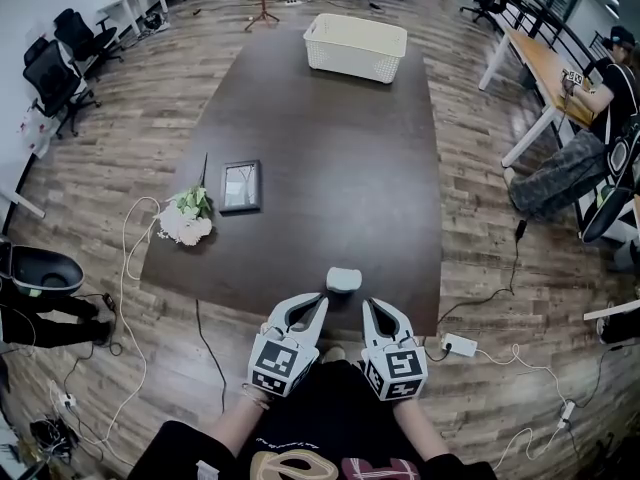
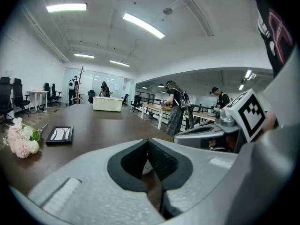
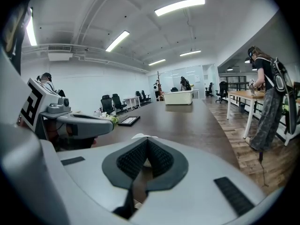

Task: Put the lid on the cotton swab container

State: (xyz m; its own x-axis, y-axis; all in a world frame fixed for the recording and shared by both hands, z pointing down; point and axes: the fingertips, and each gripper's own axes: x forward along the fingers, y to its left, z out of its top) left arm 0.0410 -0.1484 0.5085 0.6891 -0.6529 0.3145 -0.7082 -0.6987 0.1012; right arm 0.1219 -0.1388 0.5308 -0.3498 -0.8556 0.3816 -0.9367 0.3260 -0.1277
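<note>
White cotton swab container (image 1: 343,279) near table (image 1: 330,148) front edge; broad tabletop beyond.

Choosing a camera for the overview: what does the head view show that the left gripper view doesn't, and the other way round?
Only the head view: the cables on the wooden floor and the marker cube on the left gripper. Only the left gripper view: the ceiling lights and that gripper's shut jaws close up, with nothing between them. Both: the dark table, flowers, picture frame, white basket at the far end, and the right gripper.
</note>
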